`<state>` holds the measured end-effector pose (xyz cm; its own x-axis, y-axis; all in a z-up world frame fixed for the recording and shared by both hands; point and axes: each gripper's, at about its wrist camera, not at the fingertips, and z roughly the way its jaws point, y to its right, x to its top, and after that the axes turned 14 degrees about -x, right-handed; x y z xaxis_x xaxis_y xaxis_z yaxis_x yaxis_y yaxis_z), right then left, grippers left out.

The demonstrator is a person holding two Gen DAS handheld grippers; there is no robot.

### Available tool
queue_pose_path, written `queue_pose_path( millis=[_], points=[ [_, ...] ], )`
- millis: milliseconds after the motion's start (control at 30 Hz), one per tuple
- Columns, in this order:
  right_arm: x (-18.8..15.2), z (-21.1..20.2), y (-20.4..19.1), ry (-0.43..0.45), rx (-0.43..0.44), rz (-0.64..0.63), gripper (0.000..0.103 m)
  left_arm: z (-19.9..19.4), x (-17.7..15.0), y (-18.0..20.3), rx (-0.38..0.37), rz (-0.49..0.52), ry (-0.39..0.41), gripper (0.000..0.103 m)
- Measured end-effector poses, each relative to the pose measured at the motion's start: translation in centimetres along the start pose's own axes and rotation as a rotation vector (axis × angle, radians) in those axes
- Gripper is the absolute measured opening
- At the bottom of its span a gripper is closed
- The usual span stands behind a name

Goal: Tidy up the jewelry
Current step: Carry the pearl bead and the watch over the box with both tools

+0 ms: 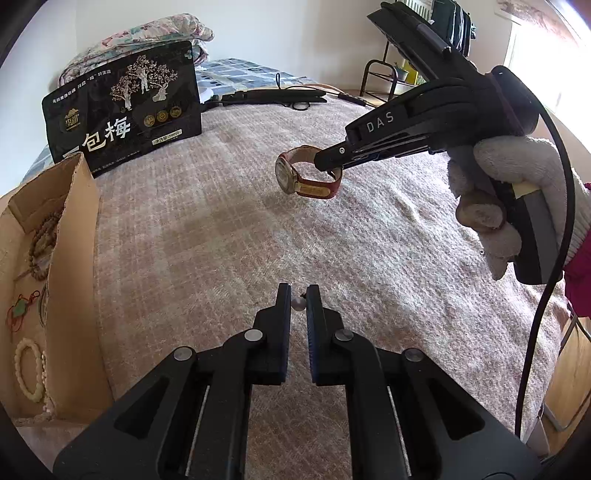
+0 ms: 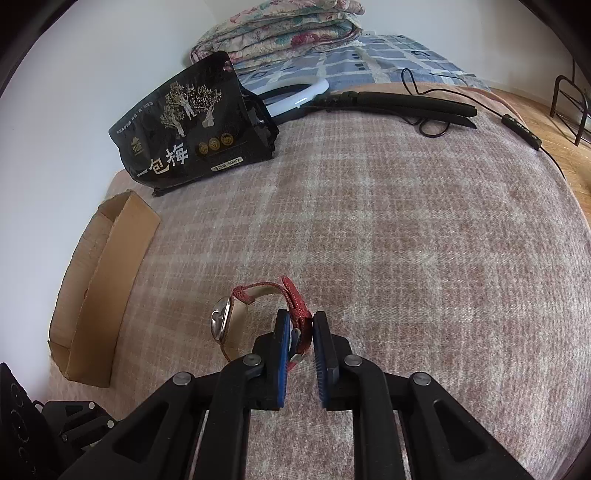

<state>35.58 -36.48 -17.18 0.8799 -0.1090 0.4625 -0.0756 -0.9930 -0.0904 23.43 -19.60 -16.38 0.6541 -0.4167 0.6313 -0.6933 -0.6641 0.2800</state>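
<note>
Pinching red watch (image 2: pixel 258 317) strap between right gripper (image 2: pixel 298 325) pads

— What sort of place is this?
— A home bedroom: a bed (image 2: pixel 406 221) under a pink checked blanket, folded floral quilts (image 2: pixel 280 33) by the wall, wooden floor (image 2: pixel 576 177) alongside.

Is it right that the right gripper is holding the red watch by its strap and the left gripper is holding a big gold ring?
Not quite. The left gripper pinches a small pale bead, not a gold ring; the left wrist view shows it. The rest is right: the right gripper holds the red watch by its strap.
</note>
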Motion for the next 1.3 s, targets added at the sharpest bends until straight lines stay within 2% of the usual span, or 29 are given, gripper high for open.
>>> queue_pose_path(
  millis=[267,700,1000,1300],
  points=[
    [-0.2,-2.2,0.5,0.036,-0.021,0.004,0.010,-1.2,0.0,0.6,0.001,0.007,0.018,0.006],
    [-0.6,-5.9,0.0,0.086,-0.023,-0.010,0.010,-5.9,0.6,0.0,0.025,-0.022,0.103,0.006],
    [-0.3,-7.8,-2.9,0.114,-0.003,-0.048,0.010,-10.3,0.3,-2.8,0.084,-0.061,0.159,0.006],
    [0.1,-8.8,-7.5,0.130,0.031,-0.112,0.010,-14.2,-1.1,-7.0,0.160,-0.105,0.190,0.006]
  ],
)
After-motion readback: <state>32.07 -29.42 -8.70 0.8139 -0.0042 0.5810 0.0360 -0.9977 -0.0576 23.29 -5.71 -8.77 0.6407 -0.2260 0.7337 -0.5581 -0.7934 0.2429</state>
